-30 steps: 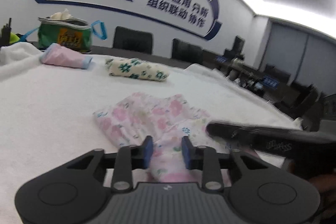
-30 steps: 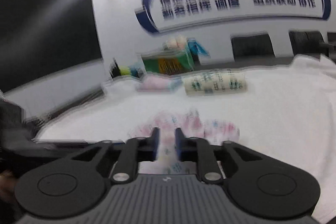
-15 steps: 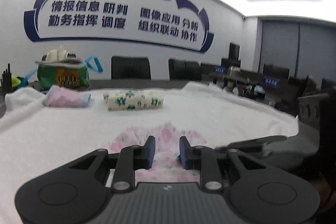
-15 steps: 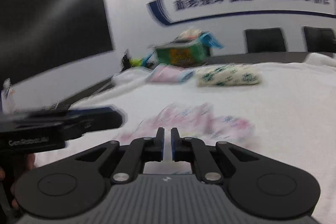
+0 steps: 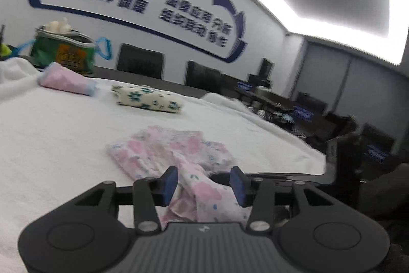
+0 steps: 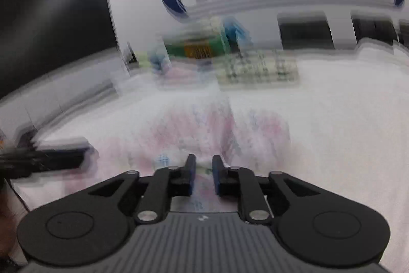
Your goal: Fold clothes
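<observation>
A small pink floral garment (image 5: 176, 157) lies crumpled on the white cloth-covered table (image 5: 51, 140). My left gripper (image 5: 203, 182) is open, its blue pads on either side of the garment's near end without gripping it. The right gripper's fingers (image 5: 268, 177) reach in from the right, just behind it. In the blurred right wrist view the garment (image 6: 212, 134) spreads ahead of my right gripper (image 6: 204, 174), whose jaws stand a narrow gap apart, with cloth showing between and below them. The left gripper (image 6: 51, 160) shows at the left edge.
A folded pink garment (image 5: 66, 81) and a folded green-flowered one (image 5: 147, 99) lie at the table's far side. A green bag (image 5: 64, 53) stands behind them. Dark chairs (image 5: 140, 64) line the far edge. The table drops off at right (image 5: 306, 152).
My left gripper's jaws have opened wide and it has tilted and dipped toward the garment. My right gripper's jaws have parted slightly, and its view swings fast, blurred.
</observation>
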### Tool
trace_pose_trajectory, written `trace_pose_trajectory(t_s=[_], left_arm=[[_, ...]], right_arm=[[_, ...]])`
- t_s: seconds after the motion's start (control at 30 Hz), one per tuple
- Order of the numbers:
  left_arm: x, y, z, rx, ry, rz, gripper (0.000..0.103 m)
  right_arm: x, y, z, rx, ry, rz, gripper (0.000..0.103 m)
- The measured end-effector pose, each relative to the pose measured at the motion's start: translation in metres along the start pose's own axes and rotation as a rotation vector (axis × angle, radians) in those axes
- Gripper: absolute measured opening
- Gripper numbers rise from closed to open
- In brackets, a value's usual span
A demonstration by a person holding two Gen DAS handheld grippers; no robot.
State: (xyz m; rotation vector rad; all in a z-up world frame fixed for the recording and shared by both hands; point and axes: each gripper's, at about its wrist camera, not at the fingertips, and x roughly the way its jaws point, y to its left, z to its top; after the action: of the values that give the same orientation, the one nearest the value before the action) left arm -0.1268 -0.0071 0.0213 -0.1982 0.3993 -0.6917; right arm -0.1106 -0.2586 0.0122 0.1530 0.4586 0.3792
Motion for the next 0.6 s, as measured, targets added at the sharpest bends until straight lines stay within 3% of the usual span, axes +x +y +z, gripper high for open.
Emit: trace_pose_trajectory(t_s=[0.07,0.13,0.17,0.2,0.3,0.33,0.37,0.43,0.53,0.6], left_arm=[[-0.005,-0.002,0.002,0.039,0.001,-0.034,0.044],[-0.005,-0.01,0.005,0.113,-0.002,-0.032,0.047],[-0.005,-0.014,0.006,0.149,-0.003,-0.029,0.047],[-0.001,-0.017,0.007,0.166,-0.003,-0.008,0.047],[0.024,-0.015,0.003,0.14,0.055,0.045,0.04],[0.033,-0.01,0.001,0.121,0.083,0.073,0.025],[0.041,-0.005,-0.001,0.103,0.11,0.1,0.018],[0.054,0.008,-0.006,0.071,0.147,0.139,0.017],[0.056,0.013,-0.005,0.049,0.171,0.147,0.02],[0.057,0.014,-0.003,0.045,0.184,0.154,0.023]], right_arm=[[0.006,-0.004,-0.002,0.004,0.033,-0.02,0.017],[-0.012,-0.005,0.006,-0.025,-0.016,-0.02,0.029],[-0.021,-0.005,0.01,-0.04,-0.04,-0.02,0.041],[-0.029,-0.005,0.014,-0.061,-0.067,-0.015,0.043],[-0.05,-0.003,0.019,-0.162,-0.109,0.038,0.043],[-0.05,-0.002,0.019,-0.177,-0.088,0.039,0.043],[-0.049,0.0,0.018,-0.19,-0.064,0.035,0.043],[-0.047,0.002,0.011,-0.226,-0.033,0.031,0.043],[-0.057,0.011,0.003,-0.37,-0.028,0.108,0.044],[-0.065,0.017,0.0,-0.52,-0.034,0.174,0.054]])
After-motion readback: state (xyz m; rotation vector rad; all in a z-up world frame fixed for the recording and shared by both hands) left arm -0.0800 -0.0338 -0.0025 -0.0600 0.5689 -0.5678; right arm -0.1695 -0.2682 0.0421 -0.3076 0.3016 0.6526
